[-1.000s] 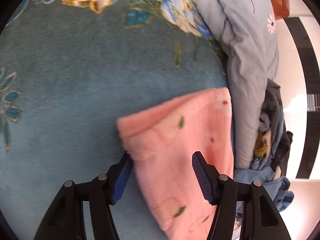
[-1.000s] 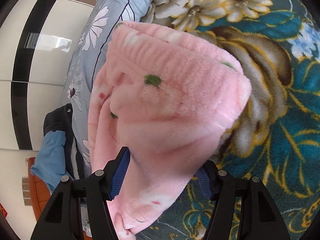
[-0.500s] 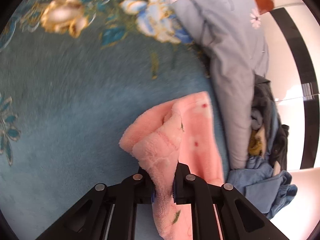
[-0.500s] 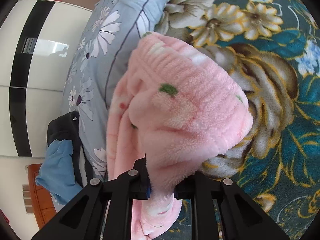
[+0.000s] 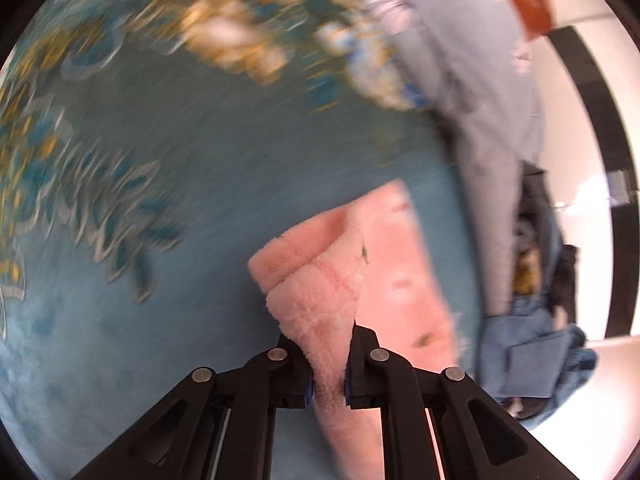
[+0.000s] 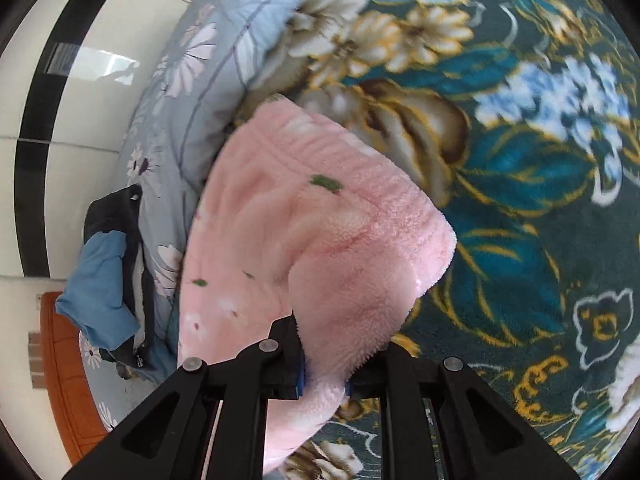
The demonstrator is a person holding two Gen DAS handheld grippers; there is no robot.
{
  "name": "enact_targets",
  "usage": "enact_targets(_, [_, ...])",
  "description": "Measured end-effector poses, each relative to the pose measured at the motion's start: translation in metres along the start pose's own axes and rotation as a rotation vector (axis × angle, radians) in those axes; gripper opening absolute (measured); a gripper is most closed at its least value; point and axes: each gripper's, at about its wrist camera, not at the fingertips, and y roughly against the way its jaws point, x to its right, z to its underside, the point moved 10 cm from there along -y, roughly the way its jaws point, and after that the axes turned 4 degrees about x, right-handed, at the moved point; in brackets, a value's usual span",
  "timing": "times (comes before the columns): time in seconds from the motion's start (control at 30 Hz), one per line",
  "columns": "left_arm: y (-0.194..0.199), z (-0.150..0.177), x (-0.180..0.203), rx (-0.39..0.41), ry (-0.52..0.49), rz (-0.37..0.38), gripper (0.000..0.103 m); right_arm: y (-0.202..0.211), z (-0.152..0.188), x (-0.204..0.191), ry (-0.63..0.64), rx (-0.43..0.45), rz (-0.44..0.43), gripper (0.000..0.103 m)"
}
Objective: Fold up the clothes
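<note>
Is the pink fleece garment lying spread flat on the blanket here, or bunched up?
Bunched up. The left gripper and right gripper each pinch a gathered fold of the pink fleece garment, which drapes doubled over.

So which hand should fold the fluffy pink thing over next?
Probably right. The right gripper pinches a lifted flap of the pink garment; the left gripper grips an edge low against the blanket.

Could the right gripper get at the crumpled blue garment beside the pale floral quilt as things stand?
Probably not: the right gripper is shut on the fluffy pink garment, which it would need to release, though nothing blocks the crumpled blue garment itself.
</note>
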Motion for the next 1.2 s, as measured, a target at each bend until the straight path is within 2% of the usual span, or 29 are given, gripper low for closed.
enact_targets(0.13, [0.000,0.005,-0.014,-0.003,0.098,0.065,0.011,-0.003,0.003,0.010,-0.006,-0.010,0.009,0.014])
enact_targets(0.27, [0.002,0.003,-0.001,0.005,0.010,0.065,0.013,-0.006,0.002,0.005,0.030,-0.025,0.029,0.014])
enact_targets(0.33, [0.003,0.003,0.003,-0.002,0.009,0.088,0.016,-0.006,0.002,0.006,0.022,-0.020,0.034,0.015])
enact_targets(0.43, [0.005,0.003,-0.002,-0.008,0.044,0.108,0.019,-0.004,0.007,0.001,0.034,-0.035,0.040,0.019])
enact_targets(0.6, [0.012,0.007,-0.012,-0.015,0.103,0.110,0.024,0.012,0.019,-0.008,0.092,-0.045,0.055,0.037])
enact_targets(0.73, [0.020,0.014,-0.018,-0.023,0.118,0.078,0.028,0.030,0.037,-0.021,0.204,-0.035,0.100,0.040])
enact_targets(0.8, [0.023,0.018,-0.018,-0.030,0.104,0.068,0.029,0.033,0.054,-0.035,0.309,-0.051,0.104,0.040])
enact_targets(0.93, [0.030,0.030,-0.009,-0.053,0.069,0.081,0.032,0.007,0.128,-0.075,0.552,-0.216,0.062,0.040])
enact_targets(1.0, [0.035,0.037,-0.006,-0.064,0.048,0.085,0.034,-0.005,0.163,-0.088,0.687,-0.267,0.081,0.040])
enact_targets(1.07, [0.037,0.042,-0.002,-0.077,0.029,0.096,0.039,-0.014,0.193,-0.101,0.796,-0.318,0.070,0.040])
enact_targets(1.2, [0.042,0.047,0.004,-0.086,0.023,0.125,0.043,-0.028,0.245,-0.126,0.972,-0.413,0.027,0.040])
